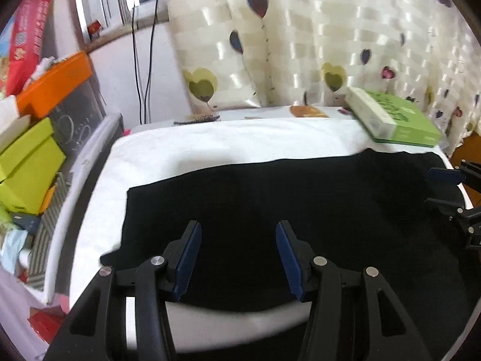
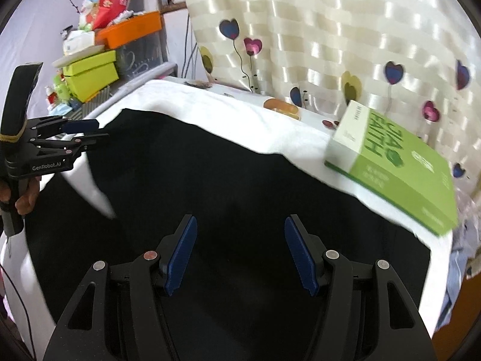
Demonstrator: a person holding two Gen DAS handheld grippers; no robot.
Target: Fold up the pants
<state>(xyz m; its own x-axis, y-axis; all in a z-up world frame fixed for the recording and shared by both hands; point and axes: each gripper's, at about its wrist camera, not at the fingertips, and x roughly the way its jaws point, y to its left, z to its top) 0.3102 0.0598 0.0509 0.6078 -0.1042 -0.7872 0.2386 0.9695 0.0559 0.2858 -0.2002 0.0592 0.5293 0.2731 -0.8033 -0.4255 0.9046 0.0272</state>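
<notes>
**Black pants spread flat, both claws released above them**

I see the black fabric pants (image 1: 300,204) lying flat on the white cloth-covered table (image 1: 210,141). Their long axis runs across the table from left to right, roughly parallel to the cream heart-patterned curtain (image 1: 330,30) behind. In the right wrist view a wedge of white cloth shows between two dark parts at the left end, so the legs seem to point that way, though I cannot tell for certain.

My left gripper (image 1: 237,258) hangs over the near left part of the pants, its blue-padded fingers (image 1: 188,260) spread wide with nothing between them. My right gripper (image 2: 240,255) hangs over the right part, likewise released and empty, blue pads well apart. From the right wrist view the left gripper (image 2: 90,135) appears at the far left edge, held by a hand (image 2: 27,198).

A green and white rectangular cardboard box (image 2: 396,168) rests on the white cloth at the far right, just beside the pants' far edge. Orange and lime boxes (image 1: 33,138) are stacked off the table's left side.
</notes>
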